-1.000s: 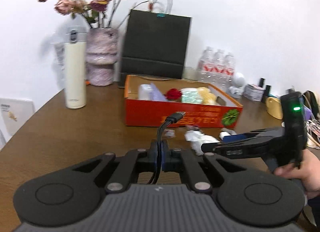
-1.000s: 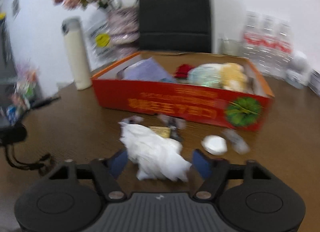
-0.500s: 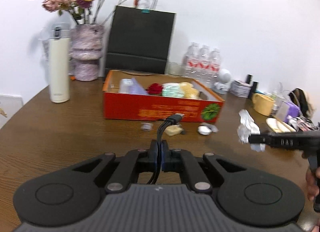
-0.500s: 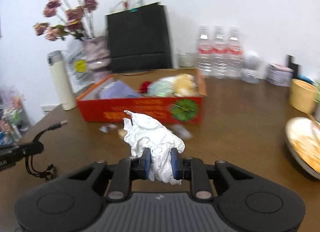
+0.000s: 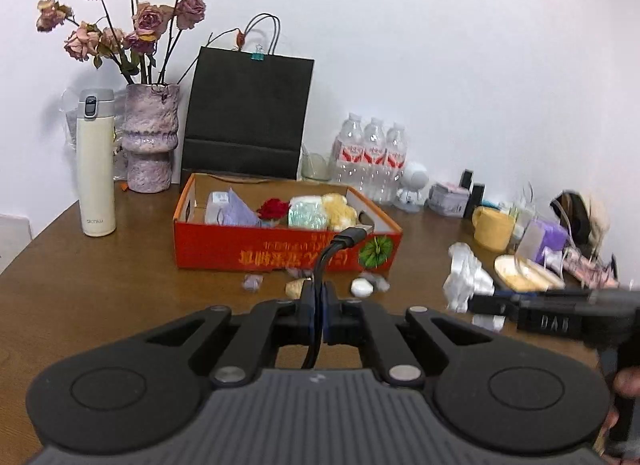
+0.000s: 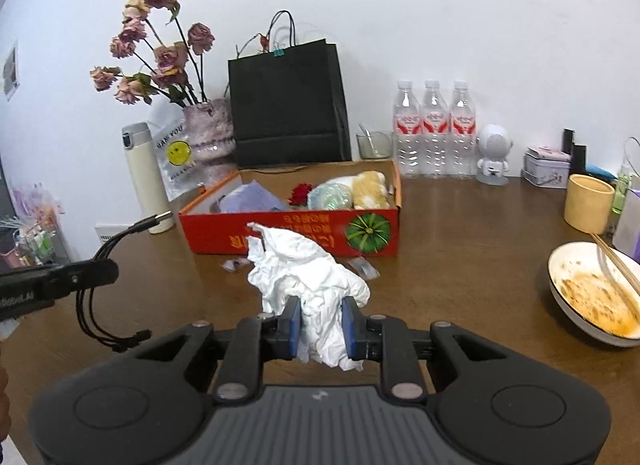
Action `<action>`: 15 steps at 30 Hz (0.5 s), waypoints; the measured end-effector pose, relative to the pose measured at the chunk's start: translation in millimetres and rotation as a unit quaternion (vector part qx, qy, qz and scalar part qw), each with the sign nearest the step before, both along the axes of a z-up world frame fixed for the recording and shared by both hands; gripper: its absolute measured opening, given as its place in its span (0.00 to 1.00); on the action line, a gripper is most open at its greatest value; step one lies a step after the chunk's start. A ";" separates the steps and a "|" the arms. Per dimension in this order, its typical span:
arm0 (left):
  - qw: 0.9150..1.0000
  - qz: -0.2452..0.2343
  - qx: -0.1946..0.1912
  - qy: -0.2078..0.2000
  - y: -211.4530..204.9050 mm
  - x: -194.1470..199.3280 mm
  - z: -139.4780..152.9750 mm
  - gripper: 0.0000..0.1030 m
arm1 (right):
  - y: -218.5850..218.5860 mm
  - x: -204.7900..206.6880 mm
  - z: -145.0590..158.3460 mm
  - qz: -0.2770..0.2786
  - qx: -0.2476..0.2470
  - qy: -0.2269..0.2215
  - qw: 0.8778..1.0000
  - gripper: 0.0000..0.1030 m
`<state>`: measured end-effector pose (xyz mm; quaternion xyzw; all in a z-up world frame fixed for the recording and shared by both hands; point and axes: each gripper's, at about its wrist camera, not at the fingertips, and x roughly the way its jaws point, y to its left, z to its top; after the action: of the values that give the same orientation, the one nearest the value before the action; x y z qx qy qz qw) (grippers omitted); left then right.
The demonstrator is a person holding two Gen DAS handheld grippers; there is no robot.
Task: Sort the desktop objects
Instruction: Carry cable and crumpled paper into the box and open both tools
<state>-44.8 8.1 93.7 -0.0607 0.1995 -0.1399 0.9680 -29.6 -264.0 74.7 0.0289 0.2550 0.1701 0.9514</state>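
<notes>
Tissue (image 6: 308, 265), crumpled and white, is pinched between the blue pads (image 6: 293, 323) of the right gripper (image 6: 320, 325), held clear above the brown table (image 6: 460, 249). Most of the wad bulges up and forward past the fingertips; a little hangs below them. From the left wrist view the same tissue (image 5: 466, 277) shows at the tip of the right gripper (image 5: 480, 305), off to the right of the red box (image 5: 280, 253) and blurred.

Left gripper (image 5: 319, 313): fingers pressed together on a black cable (image 5: 320, 265). The cable rises from the fingertips and curves forward, ending in a metal USB plug (image 5: 356, 233) that sits in front of the box wall in this view. In the right wrist view the left gripper (image 6: 100, 271) is at the left edge, with the cable's plug (image 6: 158, 219) pointing up-right and loose cable strands (image 6: 104, 325) hanging beneath.

Red box stands open on the table and holds a purple packet (image 6: 252, 197), a red rose (image 6: 301, 193), a pale green bundle (image 6: 332, 197) and a yellow plush item (image 6: 370, 187). Small wrapped scraps (image 5: 252, 282) lie on the table just in front of it.

Behind the box: black paper bag (image 6: 288, 109), vase with dried roses (image 6: 208, 133), cream flask (image 6: 144, 181), three water bottles (image 6: 434, 133). Right side: dirty bowl (image 6: 592, 297) with chopsticks (image 6: 616, 261), yellow cup (image 6: 588, 203).
</notes>
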 end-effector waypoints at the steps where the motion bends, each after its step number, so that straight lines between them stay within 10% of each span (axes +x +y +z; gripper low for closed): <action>1: 1.000 -0.004 -0.006 -0.004 4.3 9.1 8.5 0.04 | 1.9 4.9 2.9 0.004 -0.001 -0.002 1.000 0.20; 9: 0.998 0.002 -0.030 -0.059 33.8 116.4 80.0 0.04 | 25.9 81.8 45.8 0.024 0.004 -0.038 0.999 0.20; 15: 0.986 0.007 -0.159 0.052 76.8 228.2 75.7 0.03 | 46.5 150.7 56.8 0.039 0.001 -0.037 0.999 0.20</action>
<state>183.5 84.9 169.4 -0.2227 0.2245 -0.1596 0.9352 121.1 -217.5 131.5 0.0139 0.2205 0.2088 0.9527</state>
